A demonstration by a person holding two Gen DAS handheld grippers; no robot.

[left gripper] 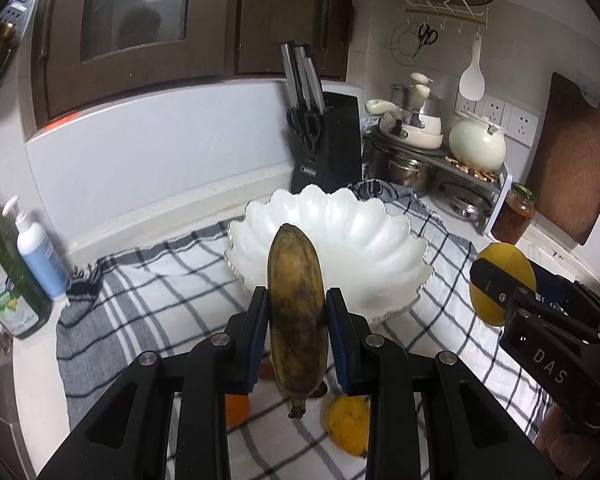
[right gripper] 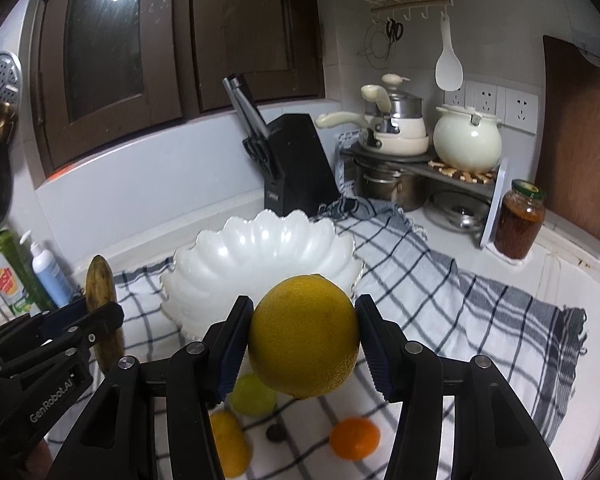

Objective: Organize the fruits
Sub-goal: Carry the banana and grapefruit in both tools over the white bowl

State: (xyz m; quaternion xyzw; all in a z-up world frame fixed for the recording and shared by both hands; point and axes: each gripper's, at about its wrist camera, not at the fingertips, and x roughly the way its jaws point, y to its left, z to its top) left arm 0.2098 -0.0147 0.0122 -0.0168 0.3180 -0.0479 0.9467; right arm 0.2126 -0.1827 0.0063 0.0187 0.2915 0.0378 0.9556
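My left gripper is shut on a brown-spotted banana, held upright above the checked cloth just in front of the white scalloped bowl. My right gripper is shut on a large yellow citrus fruit, held above the cloth in front of the bowl. The bowl holds nothing. In the left wrist view the right gripper and its fruit show at right. In the right wrist view the left gripper and banana show at left. Under the grippers lie an orange, a green fruit and a yellow fruit.
A checked cloth covers the counter. A black knife block stands behind the bowl. A rack with pots and a cream kettle is at back right, with a jar beside it. Soap bottles stand at left.
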